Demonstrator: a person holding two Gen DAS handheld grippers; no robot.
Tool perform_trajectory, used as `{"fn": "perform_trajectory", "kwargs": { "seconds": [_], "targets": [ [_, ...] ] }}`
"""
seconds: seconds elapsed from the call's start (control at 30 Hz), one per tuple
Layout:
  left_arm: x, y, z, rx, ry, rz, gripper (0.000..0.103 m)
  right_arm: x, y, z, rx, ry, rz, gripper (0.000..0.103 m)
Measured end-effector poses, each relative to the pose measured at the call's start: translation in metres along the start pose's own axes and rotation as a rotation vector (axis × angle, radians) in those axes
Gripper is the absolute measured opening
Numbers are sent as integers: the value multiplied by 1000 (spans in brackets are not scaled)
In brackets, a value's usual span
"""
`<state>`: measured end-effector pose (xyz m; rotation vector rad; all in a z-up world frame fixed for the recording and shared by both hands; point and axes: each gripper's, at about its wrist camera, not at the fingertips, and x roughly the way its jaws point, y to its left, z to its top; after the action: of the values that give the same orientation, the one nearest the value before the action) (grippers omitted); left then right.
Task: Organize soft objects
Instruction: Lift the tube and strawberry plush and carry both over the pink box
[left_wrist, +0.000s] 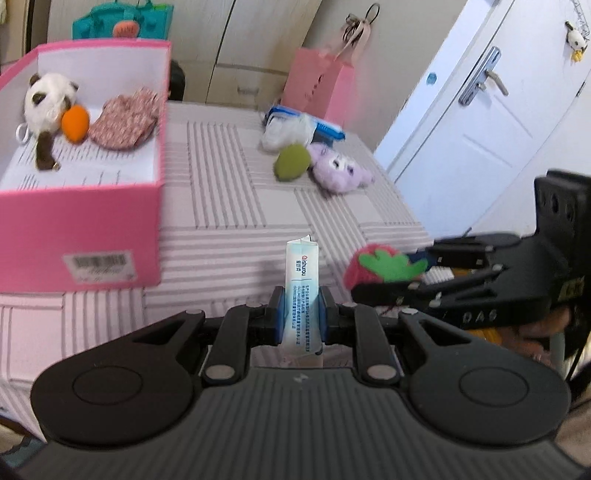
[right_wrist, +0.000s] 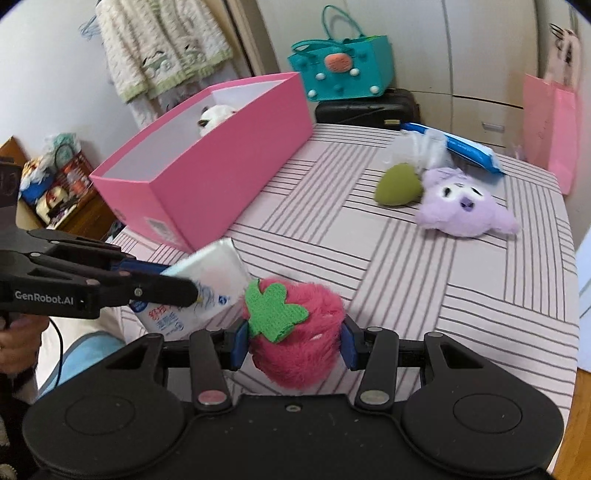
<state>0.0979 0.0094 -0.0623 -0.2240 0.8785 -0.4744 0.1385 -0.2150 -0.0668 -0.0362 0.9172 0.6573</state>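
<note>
While both hands are carrying soft things over the striped tabletop (right_wrist: 406, 266), the left tool (left_wrist: 300, 314) is pinching a slim tissue packet (left_wrist: 301, 291) edge-on between its pressed-together pads, and the right tool (right_wrist: 291, 343) is squeezing a fuzzy pink strawberry plush (right_wrist: 299, 332) at its middle, the jaws part-way apart around its bulk. Ahead and to the left of both tools, the pink box (left_wrist: 81, 229) is sitting open, already holding a panda plush (left_wrist: 46, 103), an orange plush (left_wrist: 75, 123) and a floral pouch (left_wrist: 125, 120). Judging by that, the step in hand is bringing both loads to the box. Doing it well probably means sending one tool in at a time, since the two are riding just beside each other and the packet is nearly touching the strawberry's green leaf in the right wrist view. Each load should clear the near wall of the box before the pads let go, and should be dropped into the bare floor at the near end rather than on the toys. Farther ahead and to the right, a green plush (right_wrist: 399, 184), a purple plush (right_wrist: 465, 206), a white bundle (right_wrist: 424, 146) and a blue pack (right_wrist: 469, 147) are waiting.
</note>
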Motion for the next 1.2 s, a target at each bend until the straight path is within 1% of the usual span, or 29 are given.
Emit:
{"fn": "perform_trajectory", "kwargs": {
  "seconds": [0.13,0.23,0.3,0.33,0.4,0.43,0.47,0.53,0.67,0.77,0.87,0.93,1.03,1.1,1.2],
  "targets": [
    [-13,15,-4,-23,47,16,16,1,18,12,-38,31,23,53],
    [-28,30,-7,-64,85,-2,16,3,35,21,-80,47,53,53],
    [-43,42,-7,-100,96,-28,16,4,48,28,-105,62,83,53],
    [-50,48,-6,-117,90,-41,16,4,54,31,-121,66,90,53],
    [-65,58,-3,-138,58,-33,17,8,70,38,-176,75,83,53],
    [-73,64,-1,-150,38,-32,17,10,76,41,-186,91,95,53],
    [-81,68,0,-159,22,-38,17,13,82,47,-187,116,129,53],
    [-95,74,3,-163,1,-40,17,16,93,53,-197,150,170,53],
    [-119,81,13,-143,-40,-2,17,20,116,71,-239,179,188,53],
    [-134,87,24,-125,-84,32,17,21,125,87,-241,187,233,53],
    [-143,95,36,-104,-136,56,17,16,131,101,-261,142,260,53],
    [-144,101,46,-91,-178,73,17,11,132,111,-274,70,260,53],
    [-139,117,62,-106,-211,69,17,10,128,120,-307,-89,196,53],
    [-132,129,74,-122,-228,69,17,19,124,127,-320,-137,162,53],
    [-117,148,92,-132,-252,106,17,36,120,142,-324,-167,144,53]
  ]
}}
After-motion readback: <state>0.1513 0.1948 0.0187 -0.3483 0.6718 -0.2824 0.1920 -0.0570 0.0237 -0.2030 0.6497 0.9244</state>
